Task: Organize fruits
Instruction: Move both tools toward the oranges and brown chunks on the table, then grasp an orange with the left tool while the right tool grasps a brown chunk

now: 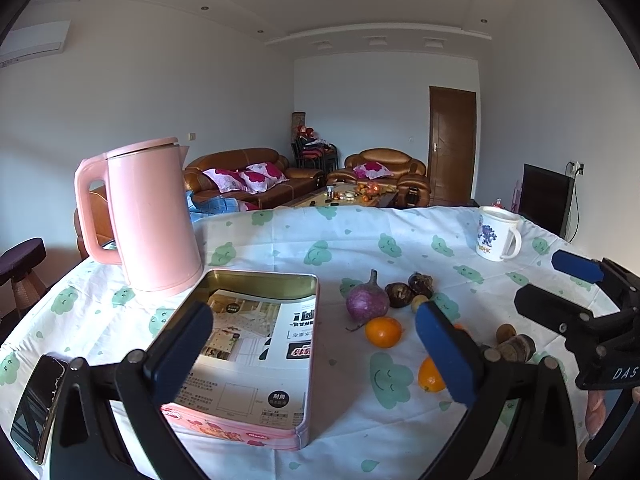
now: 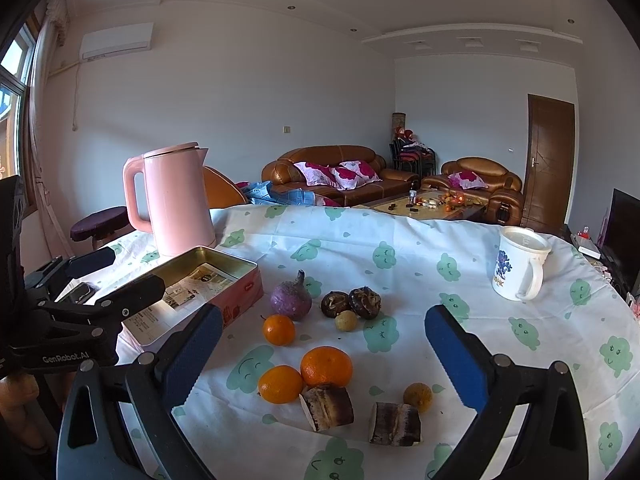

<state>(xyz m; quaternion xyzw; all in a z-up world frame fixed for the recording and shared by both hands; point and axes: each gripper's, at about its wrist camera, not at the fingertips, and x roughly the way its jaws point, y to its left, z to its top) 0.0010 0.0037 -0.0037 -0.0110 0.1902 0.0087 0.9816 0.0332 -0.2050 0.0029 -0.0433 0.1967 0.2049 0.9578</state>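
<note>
Fruits lie loose on the cloud-print tablecloth: three oranges (image 2: 326,366), a purple turnip-like bulb (image 2: 291,299), two dark water chestnuts (image 2: 365,301), a small yellow fruit (image 2: 346,321) and two brown cut chunks (image 2: 327,408). An open pink tin (image 1: 260,276) with a printed leaflet inside sits left of them. My left gripper (image 1: 316,350) hovers open over the tin's right side, empty; one orange (image 1: 383,332) and the bulb (image 1: 367,300) lie just beyond its right finger. My right gripper (image 2: 324,360) is open and empty above the oranges and chunks.
A pink kettle (image 1: 152,216) stands behind the tin. A white mug (image 2: 518,264) sits at the far right of the round table. A phone (image 1: 38,400) lies near the left edge. Sofas and a coffee table fill the room beyond.
</note>
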